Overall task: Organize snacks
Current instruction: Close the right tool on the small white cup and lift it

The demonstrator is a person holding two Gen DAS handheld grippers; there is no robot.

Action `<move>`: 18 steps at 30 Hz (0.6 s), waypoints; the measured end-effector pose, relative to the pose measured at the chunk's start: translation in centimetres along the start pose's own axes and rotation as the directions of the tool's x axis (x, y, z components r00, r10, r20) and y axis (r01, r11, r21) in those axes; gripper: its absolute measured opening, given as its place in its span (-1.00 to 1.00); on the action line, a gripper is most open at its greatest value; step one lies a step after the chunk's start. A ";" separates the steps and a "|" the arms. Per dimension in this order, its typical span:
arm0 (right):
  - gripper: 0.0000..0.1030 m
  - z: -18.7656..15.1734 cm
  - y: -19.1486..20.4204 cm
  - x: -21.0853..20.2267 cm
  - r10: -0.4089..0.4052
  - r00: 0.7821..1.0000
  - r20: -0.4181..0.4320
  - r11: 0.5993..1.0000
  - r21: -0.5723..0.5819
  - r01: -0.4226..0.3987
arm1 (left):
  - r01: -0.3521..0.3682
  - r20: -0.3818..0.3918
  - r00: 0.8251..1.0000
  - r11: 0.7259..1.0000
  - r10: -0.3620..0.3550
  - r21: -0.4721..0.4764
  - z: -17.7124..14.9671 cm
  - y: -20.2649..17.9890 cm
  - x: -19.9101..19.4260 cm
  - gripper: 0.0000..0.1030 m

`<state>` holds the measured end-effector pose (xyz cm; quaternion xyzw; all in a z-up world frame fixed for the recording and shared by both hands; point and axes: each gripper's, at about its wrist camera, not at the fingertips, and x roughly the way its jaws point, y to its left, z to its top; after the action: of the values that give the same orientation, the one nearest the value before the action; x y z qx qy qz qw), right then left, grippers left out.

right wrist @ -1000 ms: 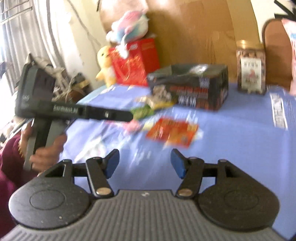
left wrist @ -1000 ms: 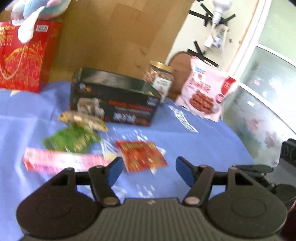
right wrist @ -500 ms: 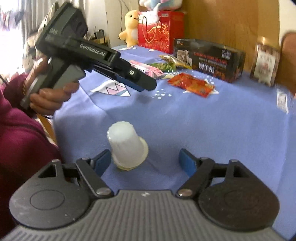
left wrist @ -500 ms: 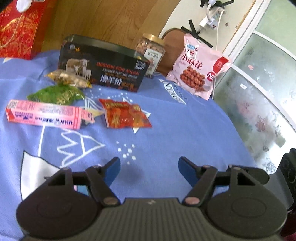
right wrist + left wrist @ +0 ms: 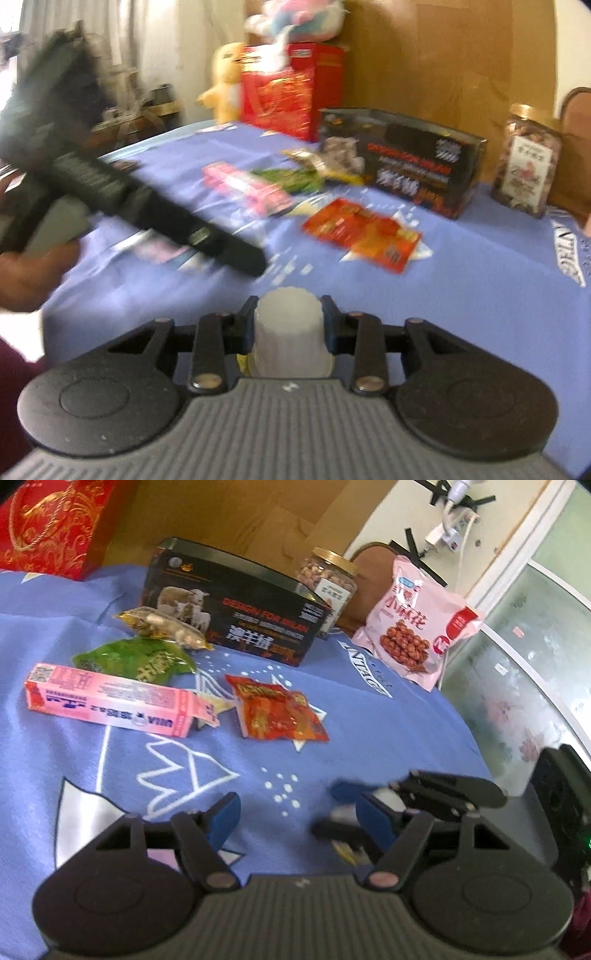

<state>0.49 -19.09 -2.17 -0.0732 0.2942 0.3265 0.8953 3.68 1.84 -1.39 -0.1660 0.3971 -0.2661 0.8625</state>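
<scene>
A small white ribbed plastic cup (image 5: pixel 288 332) sits low in the frame's centre, gripped by the right tongs (image 5: pixel 290 321), whose jaws have just been closing. The left tongs (image 5: pixel 295 812) gape empty above the blue-clothed counter (image 5: pixel 369 738).

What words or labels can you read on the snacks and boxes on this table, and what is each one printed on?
"DESIGN FOR MILAN" and "澳羊绒": black box.
"小麻花": pink snack bag.
"UHA", upside down: pink carton; its smaller print is unreadable.
"VINTAGE", partly legible: blue tablecloth.
Too small or blurred to read: nut jar label, orange packet, green packet, red gift bag.
</scene>
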 end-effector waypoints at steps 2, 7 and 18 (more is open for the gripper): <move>0.02 0.5 -0.5 0.2 0.017 1.000 0.017 0.999 0.040 -0.018 | 0.002 0.004 1.000 1.000 -0.002 -0.015 0.2 0.3 -0.1 0.40; 0.13 -0.5 -0.8 -1.7 0.004 0.999 0.036 0.998 0.057 -0.006 | 0.002 0.000 1.000 1.000 -0.002 -0.020 0.8 0.6 -0.1 0.43; 0.12 -2.9 -0.4 -4.9 -0.010 0.998 0.056 1.000 0.030 0.008 | 0.112 -0.060 0.993 0.989 -0.106 0.099 0.3 -3.3 1.4 0.43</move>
<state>-3.63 -23.00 -1.81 -0.0518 0.2734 0.3199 0.9057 3.57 -1.67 -0.41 -0.1357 0.3967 -0.3372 0.8429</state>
